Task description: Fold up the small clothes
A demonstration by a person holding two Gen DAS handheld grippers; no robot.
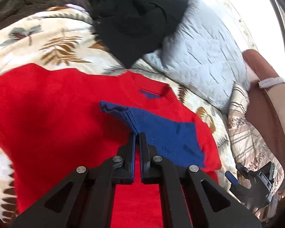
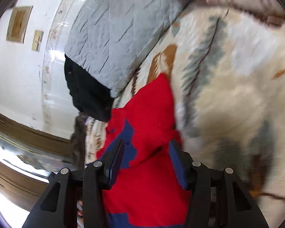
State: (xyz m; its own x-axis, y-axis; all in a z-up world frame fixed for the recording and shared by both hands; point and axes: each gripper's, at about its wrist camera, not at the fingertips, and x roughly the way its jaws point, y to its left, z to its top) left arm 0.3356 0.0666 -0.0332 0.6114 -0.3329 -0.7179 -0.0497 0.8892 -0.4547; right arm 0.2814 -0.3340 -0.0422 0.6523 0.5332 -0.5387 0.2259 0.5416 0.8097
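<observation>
Sweater (image 1: pixel 66 114) in red and blue lies spread on the leaf-print bed blanket (image 1: pixel 53 43), right under the left gripper (image 1: pixel 137 134), which is pinched closed on the ribbed edge of its blue sleeve (image 1: pixel 142 121). Beyond that gripper sit a black garment (image 1: pixel 134 19) and a grey quilted pillow (image 1: pixel 205 53). The right gripper (image 2: pixel 146 146) hangs over the sweater with its jaws apart, holding nothing.

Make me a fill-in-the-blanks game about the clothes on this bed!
The left tool is shut on the ____ sleeve cuff of the red knitted sweater.
The black garment lies partly on the pale ____ quilted pillow.
The right tool's jaws are ____.

Missing words: blue; blue; open
</observation>
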